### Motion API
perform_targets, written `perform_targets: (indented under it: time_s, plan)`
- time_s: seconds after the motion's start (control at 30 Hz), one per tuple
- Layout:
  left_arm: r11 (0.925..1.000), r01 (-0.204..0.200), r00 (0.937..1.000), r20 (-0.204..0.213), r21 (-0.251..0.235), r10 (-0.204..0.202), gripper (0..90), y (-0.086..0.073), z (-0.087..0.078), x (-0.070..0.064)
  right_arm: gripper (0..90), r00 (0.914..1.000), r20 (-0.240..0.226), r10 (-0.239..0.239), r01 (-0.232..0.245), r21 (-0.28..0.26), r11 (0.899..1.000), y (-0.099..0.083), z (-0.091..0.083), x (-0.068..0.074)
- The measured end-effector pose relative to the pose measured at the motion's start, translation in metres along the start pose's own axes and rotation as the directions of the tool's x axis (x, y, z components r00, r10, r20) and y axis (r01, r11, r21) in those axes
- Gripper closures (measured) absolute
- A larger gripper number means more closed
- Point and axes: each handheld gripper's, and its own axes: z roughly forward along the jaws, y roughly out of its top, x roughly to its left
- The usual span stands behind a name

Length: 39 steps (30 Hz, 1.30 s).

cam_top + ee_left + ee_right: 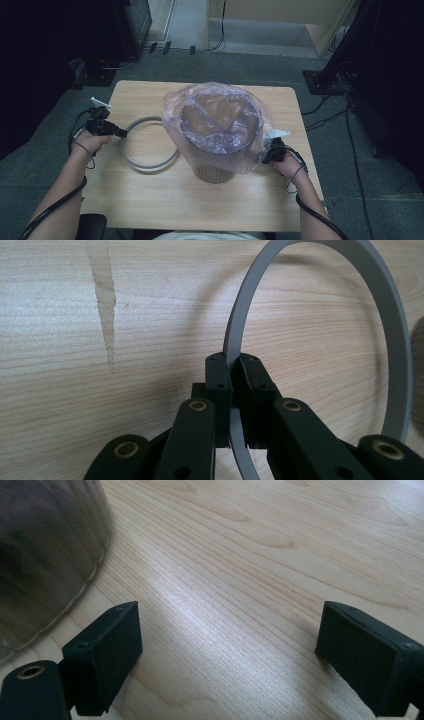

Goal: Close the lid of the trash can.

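Left claw (234,371) clenched on the flat grey plastic ring (395,340), jaws pinching its band edge-on at the near-left part of the hoop; in the high view the same left claw (120,133) meets the ring's left side, ring (150,167) lying on the pale wooden bench (150,200) left of the bin. Right claw (227,650) released, jaws wide apart over bare bench wood, nothing between them; in the high view the right claw (267,155) sits just beside the bin's lower right, at the loose bag edge, contact unclear. Brown ribbed round bin (212,172) stands upright mid-bench, lined with a clear purplish plastic bag (220,125) draped over its rim and down its sides.
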Motion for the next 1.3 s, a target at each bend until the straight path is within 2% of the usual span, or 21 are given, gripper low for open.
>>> perform_targets:
  time_s: [0.4,0.9,1.3]
  plan:
    - [0.9999,0.013,0.9999,0.007,0.011,-0.013,84.3,0.007,-0.019,-0.002,11.1,1.0000,0.001,0.000,0.000,0.000,1.000,0.000,0.000,0.000]
    - [0.9995,-0.005,0.9998,0.020,0.032,0.004,84.3,0.013,-0.036,-0.009,11.1,1.0000,0.001,0.001,-0.001,-0.001,1.000,0.000,0.000,0.000]
    - [0.9989,-0.008,0.9992,0.040,0.047,0.006,84.3,0.017,-0.059,-0.011,11.0,1.0000,0.006,0.006,-0.006,-0.001,1.000,0.000,0.000,0.001]
